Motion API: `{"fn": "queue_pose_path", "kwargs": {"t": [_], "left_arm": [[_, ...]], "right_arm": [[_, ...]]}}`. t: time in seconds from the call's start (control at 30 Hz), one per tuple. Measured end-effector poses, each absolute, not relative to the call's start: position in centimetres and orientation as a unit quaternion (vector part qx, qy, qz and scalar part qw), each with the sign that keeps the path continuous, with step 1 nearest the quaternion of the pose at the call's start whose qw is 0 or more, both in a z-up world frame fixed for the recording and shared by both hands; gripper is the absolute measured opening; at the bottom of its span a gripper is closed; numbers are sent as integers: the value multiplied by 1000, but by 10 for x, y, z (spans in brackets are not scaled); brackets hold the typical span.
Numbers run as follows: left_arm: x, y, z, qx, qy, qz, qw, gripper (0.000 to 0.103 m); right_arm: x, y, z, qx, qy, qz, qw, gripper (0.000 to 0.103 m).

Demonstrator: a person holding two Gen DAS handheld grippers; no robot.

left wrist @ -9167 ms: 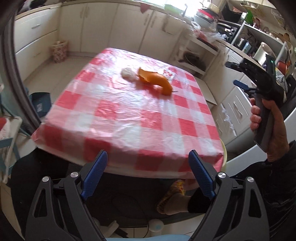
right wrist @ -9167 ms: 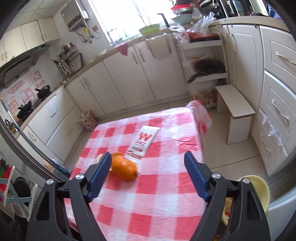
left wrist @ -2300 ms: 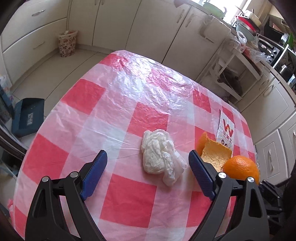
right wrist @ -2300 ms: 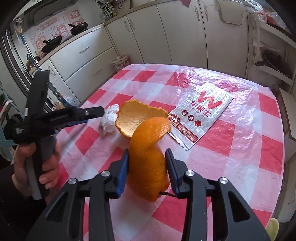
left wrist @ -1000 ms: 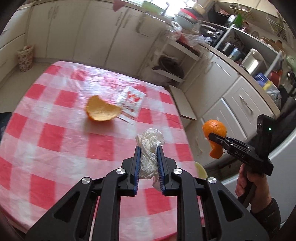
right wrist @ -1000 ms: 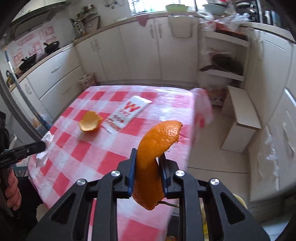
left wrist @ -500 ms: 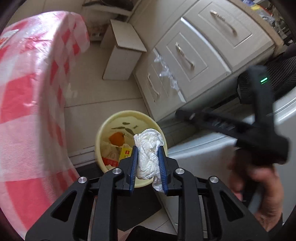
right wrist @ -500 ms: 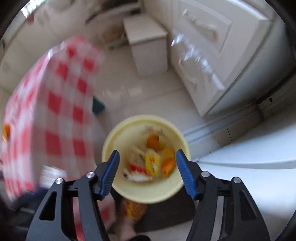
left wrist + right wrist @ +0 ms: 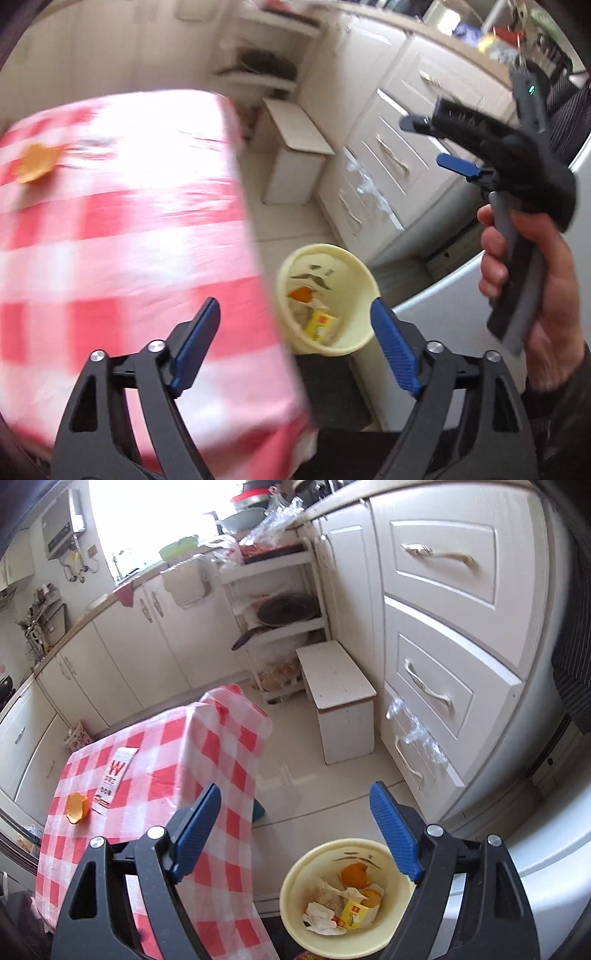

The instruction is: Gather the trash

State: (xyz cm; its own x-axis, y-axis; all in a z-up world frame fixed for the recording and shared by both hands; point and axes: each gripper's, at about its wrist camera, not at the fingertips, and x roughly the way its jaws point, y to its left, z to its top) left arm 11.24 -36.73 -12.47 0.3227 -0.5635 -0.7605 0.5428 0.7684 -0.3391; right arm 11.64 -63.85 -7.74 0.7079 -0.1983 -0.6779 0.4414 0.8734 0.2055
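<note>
Both of your tongs stand wide with nothing between the blue ribbed pads; their jaws have just been opening. Your left tongs (image 9: 295, 349) point steeply down past the edge of the table (image 9: 122, 229), just above the yellow bin (image 9: 364, 280) on the floor. Your right tongs (image 9: 295, 830) also tilt down over the same bin (image 9: 291, 897). In the left view your right hand (image 9: 543, 291) grips the grey handle upright, and that gripper is seen from the side, level.

The bin is round, smooth plastic. Inside lie orange peel (image 9: 354, 874), a crumpled white tissue (image 9: 317, 915) and a small yellow carton (image 9: 355, 909). The table has a glossy red-and-white checked plastic cover. On it rest a curled cup-shaped peel piece (image 9: 77, 807) and, just beside it, a flat white wrapper (image 9: 112, 777) with red print.
</note>
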Motion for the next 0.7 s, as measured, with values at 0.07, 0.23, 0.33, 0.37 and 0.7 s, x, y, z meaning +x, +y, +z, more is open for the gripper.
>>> {"fn": "queue_pose_path", "kwargs": {"t": [0.07, 0.23, 0.33, 0.37, 0.7], "left_arm": [[99, -312, -111, -18, 458, -306, 834, 86], [81, -202, -89, -12, 425, -218, 878, 88], [80, -135, -79, -39, 413, -162, 895, 88], [79, -115, -77, -48, 407, -144, 901, 89], [68, 44, -75, -101, 374, -18, 922, 90]], "right_arm": [[120, -618, -66, 163, 327, -167, 916, 80], [119, -554, -34, 147, 276, -134, 940, 85], [107, -509, -18, 135, 242, -115, 954, 89], [102, -495, -14, 132, 232, -110, 958, 90], [86, -399, -13, 87, 200, -79, 973, 94]]}}
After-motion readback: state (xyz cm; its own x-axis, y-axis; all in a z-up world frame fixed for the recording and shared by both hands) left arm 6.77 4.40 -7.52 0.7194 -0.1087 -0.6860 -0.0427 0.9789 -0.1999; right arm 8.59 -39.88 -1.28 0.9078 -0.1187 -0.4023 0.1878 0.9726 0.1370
